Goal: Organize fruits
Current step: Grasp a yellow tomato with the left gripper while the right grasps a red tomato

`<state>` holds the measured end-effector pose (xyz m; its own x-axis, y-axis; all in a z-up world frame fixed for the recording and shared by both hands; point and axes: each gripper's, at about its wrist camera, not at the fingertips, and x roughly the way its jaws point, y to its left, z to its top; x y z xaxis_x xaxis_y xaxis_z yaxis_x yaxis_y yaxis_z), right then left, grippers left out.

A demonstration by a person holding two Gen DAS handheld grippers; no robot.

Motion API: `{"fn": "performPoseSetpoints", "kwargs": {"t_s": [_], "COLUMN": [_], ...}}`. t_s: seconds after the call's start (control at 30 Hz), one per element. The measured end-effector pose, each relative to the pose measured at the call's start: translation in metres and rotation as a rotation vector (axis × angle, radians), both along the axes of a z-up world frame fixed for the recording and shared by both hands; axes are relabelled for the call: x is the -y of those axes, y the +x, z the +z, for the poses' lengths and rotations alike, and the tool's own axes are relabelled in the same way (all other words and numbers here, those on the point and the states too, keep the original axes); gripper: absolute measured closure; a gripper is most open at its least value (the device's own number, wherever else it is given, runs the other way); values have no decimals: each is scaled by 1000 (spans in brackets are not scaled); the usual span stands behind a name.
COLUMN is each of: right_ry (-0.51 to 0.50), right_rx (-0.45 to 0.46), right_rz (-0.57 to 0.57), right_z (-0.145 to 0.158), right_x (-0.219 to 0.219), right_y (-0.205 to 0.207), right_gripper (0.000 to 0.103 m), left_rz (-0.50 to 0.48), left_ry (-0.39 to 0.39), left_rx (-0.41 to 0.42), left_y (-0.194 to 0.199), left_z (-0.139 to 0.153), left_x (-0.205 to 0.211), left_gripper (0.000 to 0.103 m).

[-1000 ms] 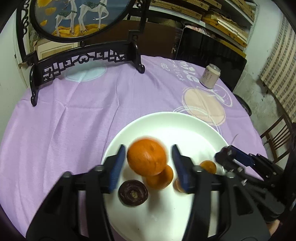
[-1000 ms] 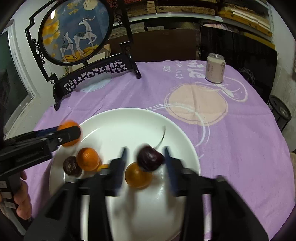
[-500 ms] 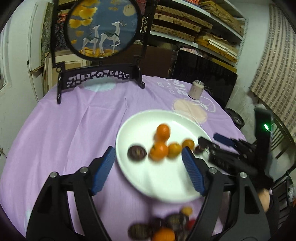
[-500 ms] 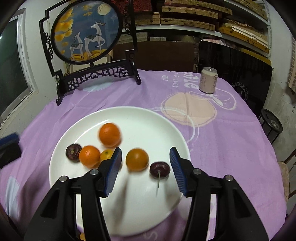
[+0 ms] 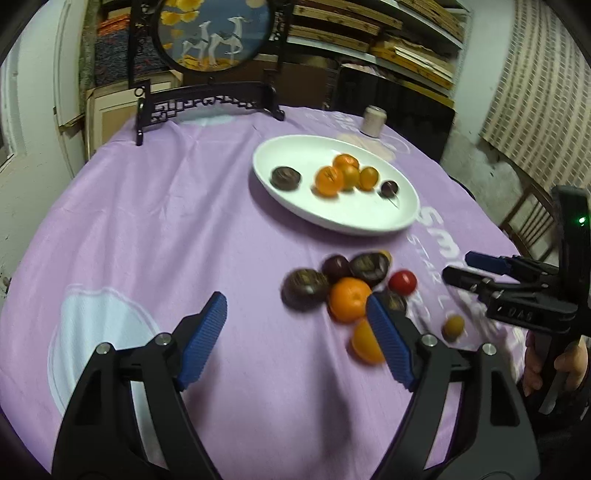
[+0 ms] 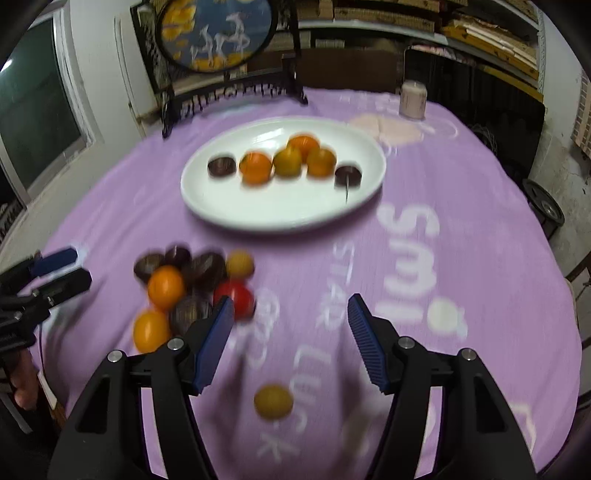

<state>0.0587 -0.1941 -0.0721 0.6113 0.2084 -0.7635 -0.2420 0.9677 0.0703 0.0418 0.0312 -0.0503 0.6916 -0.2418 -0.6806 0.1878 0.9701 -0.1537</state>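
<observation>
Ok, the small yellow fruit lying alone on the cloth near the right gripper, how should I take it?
Come from above with the right gripper, open and empty, jaws just opening. The small yellow fruit is round and apart from the pile, so pinch across its widest middle; probably any side works.

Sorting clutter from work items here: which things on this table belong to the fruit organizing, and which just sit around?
Job:
white plate
fruit on the plate
loose fruit pile
stray yellow fruit

Lying about:
can
deer screen
purple tablecloth
</observation>
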Motion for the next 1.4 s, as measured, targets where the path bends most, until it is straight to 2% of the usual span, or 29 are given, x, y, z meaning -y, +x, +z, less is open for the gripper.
{"fn": "performPoseSetpoints", "kwargs": {"t_s": [0.17,0.4,0.5,0.6,0.7,0.77,0.9,1.0,1.2,1.3,1.37,1.4], "right_ry": [-39,-100,-160,-166,-93,-98,-32,-8,46,80,96,103], "right_rx": [-11,-50,-51,-27,-45,-38,-55,-18,-14,-26,-31,-30], "right_rz": [5,28,61,96,157,170,134,90,54,52,52,53], "right_z": [-11,-29,-36,-36,-35,-34,-28,-13,-7,-10,-11,-10], "right_x": [-8,-21,-36,-49,-55,-58,-44,-24,7,15,16,16], "right_y": [-5,5,15,25,32,32,24,8,-12,-15,-16,-17], "right_gripper": [39,39,39,40,67,72,73,73,73,73,73,73], "left_rz": [-27,-24,-31,-38,-40,-45,-67,-91,-127,-135,-134,-134], "left_ry": [24,26,29,37,42,43,50,63,111,168,185,203], "left_rx": [5,-28,-53,-71,-82,-89,-101,-107,-172,-159,-145,-133], "left_y": [-13,-20,-21,-21,-21,-21,-21,-18,-4,4,9,12], "left_z": [-4,-13,-21,-26,-28,-29,-30,-32,-51,-55,-56,-56], "left_x": [4,-2,-1,1,3,4,12,24,48,67,76,81], "left_gripper": [19,17,17,17,17,17,17,17,17,18,26,37]}}
